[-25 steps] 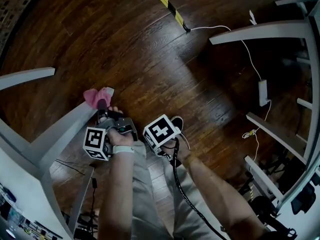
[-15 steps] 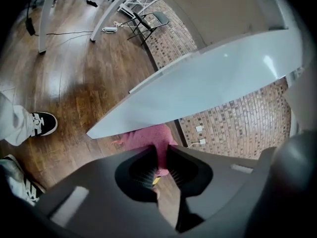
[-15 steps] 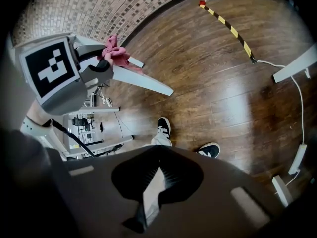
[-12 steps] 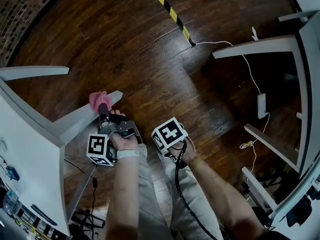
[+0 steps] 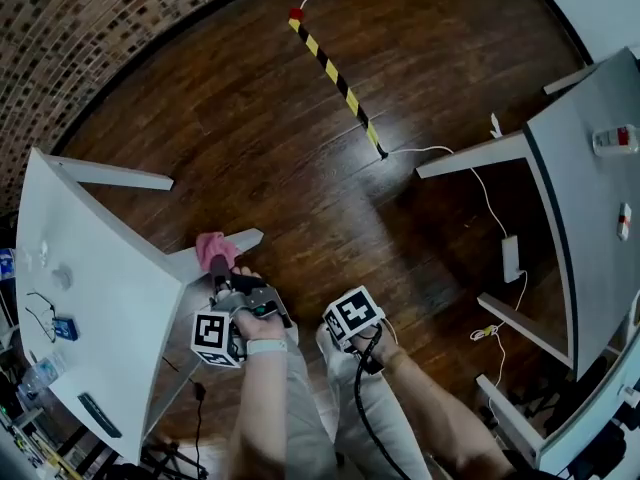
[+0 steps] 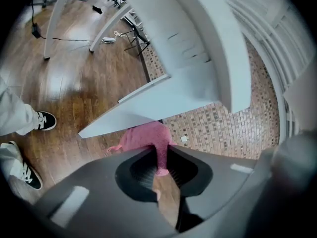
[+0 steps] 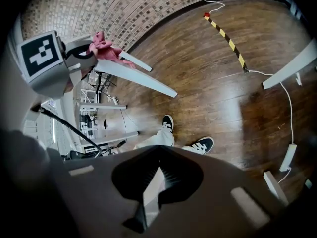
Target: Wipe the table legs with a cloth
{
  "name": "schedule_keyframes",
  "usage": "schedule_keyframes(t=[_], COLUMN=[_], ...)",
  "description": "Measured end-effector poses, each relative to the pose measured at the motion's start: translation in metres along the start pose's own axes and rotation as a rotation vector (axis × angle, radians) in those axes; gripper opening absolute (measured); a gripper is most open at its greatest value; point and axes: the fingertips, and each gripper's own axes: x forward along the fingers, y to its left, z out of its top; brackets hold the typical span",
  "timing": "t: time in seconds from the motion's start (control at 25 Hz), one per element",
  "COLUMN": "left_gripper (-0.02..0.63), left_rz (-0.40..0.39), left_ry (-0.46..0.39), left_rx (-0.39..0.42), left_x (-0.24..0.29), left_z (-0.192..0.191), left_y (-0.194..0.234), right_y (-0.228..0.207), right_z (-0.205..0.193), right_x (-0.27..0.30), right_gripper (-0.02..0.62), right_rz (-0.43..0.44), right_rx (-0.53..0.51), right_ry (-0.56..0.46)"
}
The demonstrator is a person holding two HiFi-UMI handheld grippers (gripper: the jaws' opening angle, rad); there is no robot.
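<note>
- White table (image 5: pixel 90 268) out to the left of the left gripper (image 5: pixel 218 268), with a slanted table leg (image 5: pixel 245 240) reaching down to just ahead of the gripper's tips.
- Pink cloth (image 5: pixel 211 248) bunched against that table leg directly in front of the left gripper, touching the leg's underside in the left gripper view.
- Left gripper pressed together on a tail of the pink cloth, the rest of the cloth bulging out beyond the tips.
- Right gripper (image 7: pixel 157 180) just beside the left one, apart from cloth and leg, pressed together on nothing, tilted down over the wooden floor (image 5: pixel 300 168) and a pair of black-and-white shoes (image 7: pixel 200 145).
- Black-and-yellow striped strip (image 5: pixel 339 84) on the floor well ahead of the right gripper.
- Second white table (image 5: pixel 590 168) far off to the right gripper's right.
</note>
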Motion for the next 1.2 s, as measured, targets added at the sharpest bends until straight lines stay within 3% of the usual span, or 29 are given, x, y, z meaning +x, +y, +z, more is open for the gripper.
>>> schedule_keyframes(t=[0.44, 0.6, 0.72, 0.88, 1.04, 1.2], left_gripper=[0.048, 0.048, 0.048, 0.048, 0.048, 0.048], left_rz=[-0.015, -0.013, -0.007, -0.01, 0.005, 0.021], left_ry=[-0.073, -0.058, 0.017, 0.242, 0.48, 0.661], left_rx=[-0.025, -0.033, 0.014, 0.236, 0.561, 0.861], left_x=[-0.056, -0.065, -0.065, -0.065, -0.068, -0.077], left_z=[0.005, -0.007, -0.026, -0.064, -0.094, -0.115], left_y=[-0.074, -0.09, -0.102, -0.128, -0.146, -0.164], right_y=[-0.002, -0.003, 0.004, 0.034, 0.065, 0.09], right_z=[-0.031, -0.019, 0.006, 0.053, 0.103, 0.147], right_x=[-0.114, -0.148, -0.174, -0.218, -0.26, -0.298], right_gripper=[-0.009, -0.009, -0.009, -0.009, -0.006, 0.086], right_rz=[-0.018, -0.022, -0.001, 0.09, 0.174, 0.237], right_rx=[-0.037, -0.088, -0.148, -0.274, -0.376, -0.435], right_ry=[-0.032, -0.026, -0.024, -0.017, -0.003, -0.01])
